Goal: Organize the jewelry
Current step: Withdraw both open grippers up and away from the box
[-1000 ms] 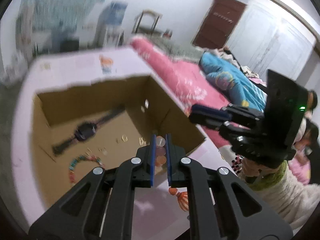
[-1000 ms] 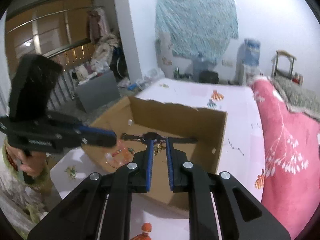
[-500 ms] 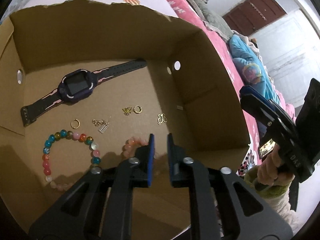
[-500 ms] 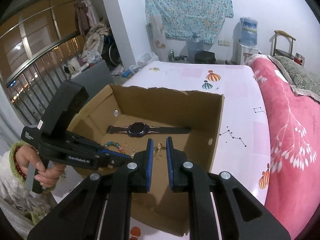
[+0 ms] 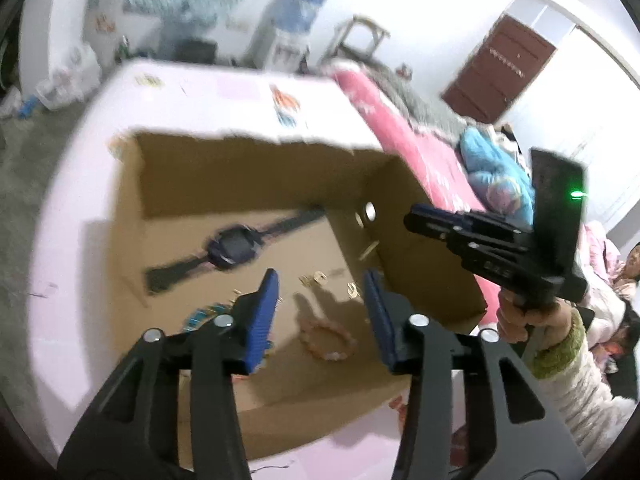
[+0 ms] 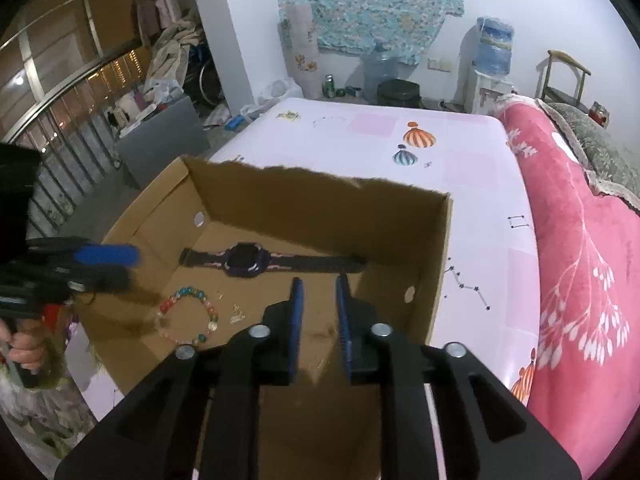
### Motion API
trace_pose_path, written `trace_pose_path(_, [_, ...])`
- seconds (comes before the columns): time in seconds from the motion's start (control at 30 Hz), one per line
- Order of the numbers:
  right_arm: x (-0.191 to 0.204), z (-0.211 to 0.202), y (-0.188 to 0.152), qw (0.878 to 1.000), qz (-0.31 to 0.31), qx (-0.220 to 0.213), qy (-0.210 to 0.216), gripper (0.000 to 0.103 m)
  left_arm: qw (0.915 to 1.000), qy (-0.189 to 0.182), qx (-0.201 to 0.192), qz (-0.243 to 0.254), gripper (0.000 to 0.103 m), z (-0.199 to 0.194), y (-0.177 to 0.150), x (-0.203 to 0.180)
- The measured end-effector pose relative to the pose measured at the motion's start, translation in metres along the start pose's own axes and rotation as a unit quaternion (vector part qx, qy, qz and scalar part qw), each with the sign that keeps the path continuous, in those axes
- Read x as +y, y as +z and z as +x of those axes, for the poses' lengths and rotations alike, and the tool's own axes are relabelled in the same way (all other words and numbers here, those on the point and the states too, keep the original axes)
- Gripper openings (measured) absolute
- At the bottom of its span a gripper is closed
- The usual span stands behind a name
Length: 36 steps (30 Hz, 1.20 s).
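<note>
Two empty claws above the jewelry box

Left wrist view: the left claw (image 5: 320, 312) is opening with nothing between its jaws, above a pink bracelet (image 5: 326, 340) in the cardboard box (image 5: 256, 176). Right wrist view: the right claw (image 6: 319, 312) is also opening and empty; the box holds a watch (image 6: 244, 261), a colourful bead bracelet (image 6: 188, 314) and small gold pieces (image 6: 237, 314), probably laid apart for sorting.

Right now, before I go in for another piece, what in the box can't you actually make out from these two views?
- Small gold pieces: left wrist view, motion blur smears them; type unclear.
- Multicolour bead bracelet: left wrist view, mostly behind the left gripper, whose empty jaws are opening.
- Pink bracelet: visible there, but hidden in the right wrist view by the right gripper, also empty and opening.
- Cardboard box near wall: hidden by both grippers.
</note>
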State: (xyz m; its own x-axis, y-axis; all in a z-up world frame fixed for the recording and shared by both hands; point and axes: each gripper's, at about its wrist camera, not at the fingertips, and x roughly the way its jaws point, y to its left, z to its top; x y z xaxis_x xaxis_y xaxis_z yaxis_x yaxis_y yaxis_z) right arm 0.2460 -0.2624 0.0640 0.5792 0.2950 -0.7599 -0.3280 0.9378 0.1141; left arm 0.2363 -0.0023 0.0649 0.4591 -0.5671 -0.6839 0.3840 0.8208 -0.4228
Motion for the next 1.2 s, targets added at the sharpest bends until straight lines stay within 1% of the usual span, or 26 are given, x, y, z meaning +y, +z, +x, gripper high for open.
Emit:
trace_pose_path(0.03, [-0.001,-0.002,0.000,1.000,0.003,-0.005,0.002,0.023,0.9998,0.009,-0.018,0.004,0.052,-0.014,0.000,0.002])
trace_pose_path(0.13, [-0.003,-0.008,0.000,1.000,0.012,-0.016,0.004,0.025,0.9977,0.037,-0.056,0.008,0.058,-0.046,0.000,0.010])
trace_pose_path(0.17, [-0.004,-0.010,0.000,1.000,0.015,-0.020,0.003,0.025,0.9969,0.045,-0.065,0.008,0.060,-0.052,-0.001,0.013])
trace_pose_path(0.23, [-0.006,-0.020,-0.002,0.999,0.025,-0.032,0.001,0.027,0.9950,0.061,-0.078,0.003,0.068,-0.066,-0.002,0.021])
trace_pose_path(0.3, [-0.008,-0.033,-0.007,0.998,0.039,-0.051,0.000,0.036,0.9943,0.069,-0.081,-0.004,0.070,-0.069,-0.005,0.028])
trace_pose_path(0.37, [-0.011,-0.048,-0.015,0.996,0.059,-0.070,-0.006,0.050,0.9946,0.073,-0.071,-0.020,0.074,-0.069,-0.011,0.039])
trace_pose_path(0.47, [-0.023,-0.066,-0.035,0.989,0.113,-0.087,-0.027,0.060,0.9946,0.073,-0.053,-0.051,0.076,-0.062,-0.023,0.056])
trace_pose_path(0.5, [-0.030,-0.070,-0.047,0.985,0.144,-0.087,-0.035,0.062,0.9944,0.068,-0.047,-0.065,0.078,-0.060,-0.027,0.062])
trace_pose_path(0.53, [-0.035,-0.071,-0.055,0.982,0.166,-0.085,-0.034,0.064,0.9942,0.065,-0.044,-0.074,0.080,-0.057,-0.031,0.066])
trace_pose_path(0.57, [-0.042,-0.070,-0.065,0.977,0.194,-0.080,-0.023,0.065,0.9937,0.059,-0.041,-0.087,0.081,-0.053,-0.036,0.071])
trace_pose_path(0.6, [-0.049,-0.066,-0.075,0.972,0.223,-0.069,-0.002,0.065,0.9931,0.048,-0.033,-0.102,0.081,-0.048,-0.039,0.076])
trace_pose_path(0.67, [-0.057,-0.054,-0.089,0.965,0.258,-0.043,0.022,0.065,0.9918,0.028,-0.016,-0.124,0.081,-0.039,-0.045,0.082])
trace_pose_path(0.73, [-0.058,-0.038,-0.099,0.960,0.276,-0.007,0.039,0.065,0.9888,0.002,-0.005,-0.149,0.081,-0.029,-0.052,0.087])
trace_pose_path(0.8, [-0.052,-0.028,-0.102,0.959,0.274,0.012,0.065,0.065,0.9838,-0.027,0.014,-0.177,0.082,-0.018,-0.058,0.090])
trace_pose_path(0.83, [-0.046,-0.023,-0.101,0.959,0.269,0.019,0.086,0.065,0.9833,-0.024,0.010,-0.180,0.082,-0.016,-0.060,0.089])
trace_pose_path(0.87, [-0.041,-0.021,-0.099,0.961,0.263,0.022,0.086,0.067,0.9839,-0.019,0.005,-0.177,0.082,-0.016,-0.061,0.087])
trace_pose_path(0.93, [-0.030,-0.020,-0.096,0.968,0.240,0.029,0.061,0.067,0.9855,-0.008,0.005,-0.169,0.082,-0.015,-0.062,0.081])
trace_pose_path(1.03, [-0.020,-0.018,-0.094,0.973,0.225,0.034,0.040,0.067,0.9873,0.008,0.004,-0.159,0.082,-0.015,-0.063,0.074])
trace_pose_path(1.13, [-0.018,-0.022,-0.093,0.973,0.224,0.033,0.036,0.067,0.9890,0.021,0.003,-0.146,0.082,-0.017,-0.065,0.066])
trace_pose_path(1.2, [-0.016,-0.027,-0.095,0.973,0.226,0.029,0.038,0.067,0.9893,0.023,0.001,-0.144,0.082,-0.023,-0.068,0.063])
